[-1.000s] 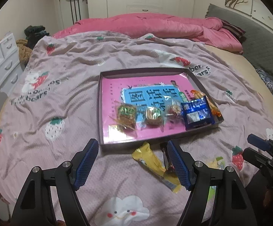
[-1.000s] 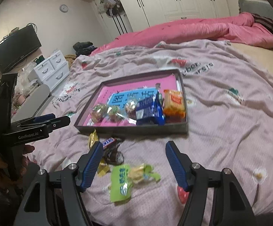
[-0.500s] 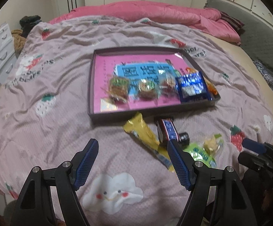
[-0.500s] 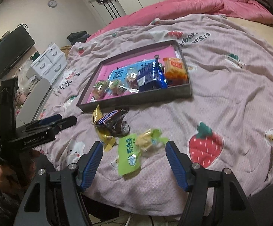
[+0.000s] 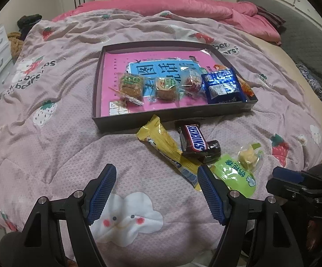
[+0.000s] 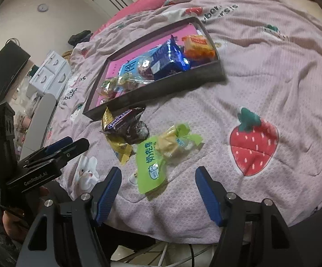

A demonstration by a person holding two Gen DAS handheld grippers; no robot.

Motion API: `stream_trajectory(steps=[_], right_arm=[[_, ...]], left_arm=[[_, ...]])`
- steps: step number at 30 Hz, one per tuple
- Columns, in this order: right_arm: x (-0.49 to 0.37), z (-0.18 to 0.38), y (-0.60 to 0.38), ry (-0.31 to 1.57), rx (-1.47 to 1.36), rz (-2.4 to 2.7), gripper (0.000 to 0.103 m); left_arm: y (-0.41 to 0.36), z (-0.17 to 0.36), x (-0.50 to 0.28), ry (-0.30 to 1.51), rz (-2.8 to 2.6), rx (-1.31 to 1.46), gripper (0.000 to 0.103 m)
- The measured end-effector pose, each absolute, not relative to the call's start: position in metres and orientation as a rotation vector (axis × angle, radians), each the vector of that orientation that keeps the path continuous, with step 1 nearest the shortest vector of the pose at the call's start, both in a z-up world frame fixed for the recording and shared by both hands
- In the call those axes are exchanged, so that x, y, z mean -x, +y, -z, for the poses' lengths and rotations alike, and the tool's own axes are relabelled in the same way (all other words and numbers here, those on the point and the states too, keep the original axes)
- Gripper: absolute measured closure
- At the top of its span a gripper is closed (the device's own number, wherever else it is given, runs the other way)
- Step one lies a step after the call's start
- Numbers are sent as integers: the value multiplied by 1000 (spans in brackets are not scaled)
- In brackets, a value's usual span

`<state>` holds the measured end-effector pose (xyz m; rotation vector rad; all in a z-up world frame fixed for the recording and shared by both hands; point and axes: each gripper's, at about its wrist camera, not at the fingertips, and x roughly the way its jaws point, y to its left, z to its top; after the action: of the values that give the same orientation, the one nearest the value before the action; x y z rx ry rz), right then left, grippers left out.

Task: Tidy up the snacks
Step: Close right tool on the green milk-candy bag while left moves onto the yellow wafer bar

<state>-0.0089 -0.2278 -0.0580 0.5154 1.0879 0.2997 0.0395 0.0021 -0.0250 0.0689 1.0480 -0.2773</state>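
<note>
Three loose snacks, SNICKERS bar, "bears" on bedspread

Dark tray on quilted bed, holding three clear-wrapped cakes, blue packet, orange packet at its right end. Loose on bed just before tray: yellow bar, Snickers, green pouch, bunched together. Left hand-held gripper low in foreground, jaws apart, empty. Right hand-held gripper at right edge, partly seen.
</note>
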Motion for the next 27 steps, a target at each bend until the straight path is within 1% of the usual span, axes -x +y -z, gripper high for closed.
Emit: stream_trajectory(steps=[10,17,21,23,25,27], right_arm=[[-4,73,-224,1113,-531,-274,35],[-13,76,-211,1097,-471,-264,35],[-18,79,-204,1080,-440,-263,38],[-21,79,-201,1071,-434,-264,43],[-24,81,-200,1062,-433,-265,46],[-28,82,-200,1058,-443,-267,48]], left_arm=[[13,40,-57,1105,260,29,26],[19,50,-72,1141,246,128,26],[19,55,-81,1156,249,183,26],[18,56,-84,1160,257,201,26],[14,58,-88,1164,263,208,30],[12,61,-90,1168,267,216,30]])
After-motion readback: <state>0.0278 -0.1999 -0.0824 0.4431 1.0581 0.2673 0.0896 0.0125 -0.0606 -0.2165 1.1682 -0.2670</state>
